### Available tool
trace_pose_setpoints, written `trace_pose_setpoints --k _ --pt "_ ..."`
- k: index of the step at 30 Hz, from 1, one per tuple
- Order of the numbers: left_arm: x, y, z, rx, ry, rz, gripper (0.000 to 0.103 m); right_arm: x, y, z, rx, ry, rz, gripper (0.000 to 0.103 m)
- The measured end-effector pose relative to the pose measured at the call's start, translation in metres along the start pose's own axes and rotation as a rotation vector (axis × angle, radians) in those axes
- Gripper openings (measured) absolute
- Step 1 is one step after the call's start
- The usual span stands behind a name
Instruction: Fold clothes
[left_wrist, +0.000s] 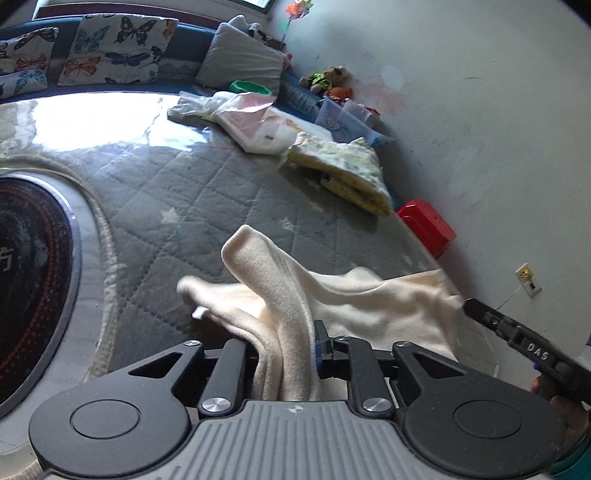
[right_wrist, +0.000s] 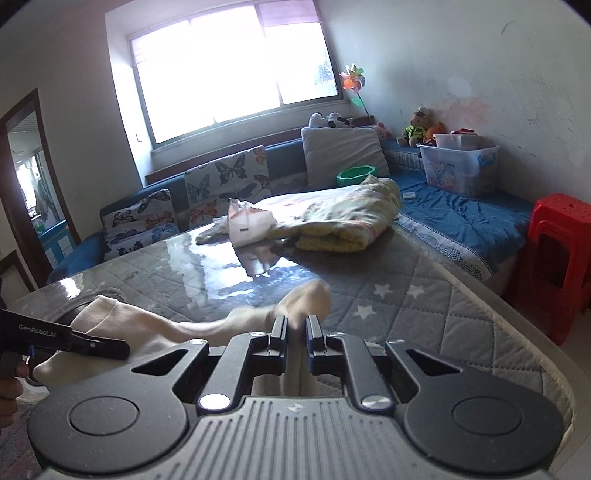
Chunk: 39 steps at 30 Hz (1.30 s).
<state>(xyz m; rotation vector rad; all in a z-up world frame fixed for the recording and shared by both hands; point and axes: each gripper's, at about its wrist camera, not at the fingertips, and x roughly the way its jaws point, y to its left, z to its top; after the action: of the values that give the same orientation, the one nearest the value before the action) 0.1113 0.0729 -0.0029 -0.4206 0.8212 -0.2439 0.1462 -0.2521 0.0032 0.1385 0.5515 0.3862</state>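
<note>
Both our grippers, left (left_wrist: 284, 347) and right (right_wrist: 295, 332), pinch the cloth (left_wrist: 332, 291) stretched between them along the table's (right_wrist: 424, 314) near edge.

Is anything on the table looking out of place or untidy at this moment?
Mostly no. The cream garment is bunched and twisted between the left hand-held gripper and the right hand-held gripper, not flat. A crumpled plastic bag lies loosely beside the folded yellow blanket.

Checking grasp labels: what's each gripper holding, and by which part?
Both hold the cream garment. Left gripper clamps a bunched fold at one end; right gripper pinches another bunched end. Exact garment part unclear.
</note>
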Motion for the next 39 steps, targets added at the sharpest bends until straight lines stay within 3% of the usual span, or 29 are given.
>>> trace_pose_setpoints --k 4,6,11,17,19,27,39 --pt "0.002 0.007 -0.002 -0.007 0.007 0.026 0.029 0.004 -0.004 -0.004 0.009 0.014 -0.010 0.009" --pt "0.001 0.007 -0.004 0.009 0.005 0.056 0.044 0.003 -0.002 -0.005 0.002 0.015 -0.009 0.009" --pt "-0.005 0.010 -0.003 0.039 -0.021 0.132 0.055 0.004 0.002 -0.007 -0.010 0.022 -0.002 0.012" --pt "-0.007 0.011 0.000 0.053 -0.046 0.211 0.061 0.010 0.021 -0.012 -0.048 0.042 0.031 0.027" --pt "-0.006 0.009 0.000 0.064 -0.052 0.236 0.067 0.011 0.027 -0.014 -0.063 0.049 0.042 0.038" --pt "0.001 0.003 0.007 0.078 -0.069 0.312 0.081 0.014 0.059 -0.033 -0.187 0.082 0.081 0.051" --pt "0.023 0.009 0.019 0.046 -0.044 0.414 0.086 0.012 0.087 -0.056 -0.348 0.096 0.096 0.068"
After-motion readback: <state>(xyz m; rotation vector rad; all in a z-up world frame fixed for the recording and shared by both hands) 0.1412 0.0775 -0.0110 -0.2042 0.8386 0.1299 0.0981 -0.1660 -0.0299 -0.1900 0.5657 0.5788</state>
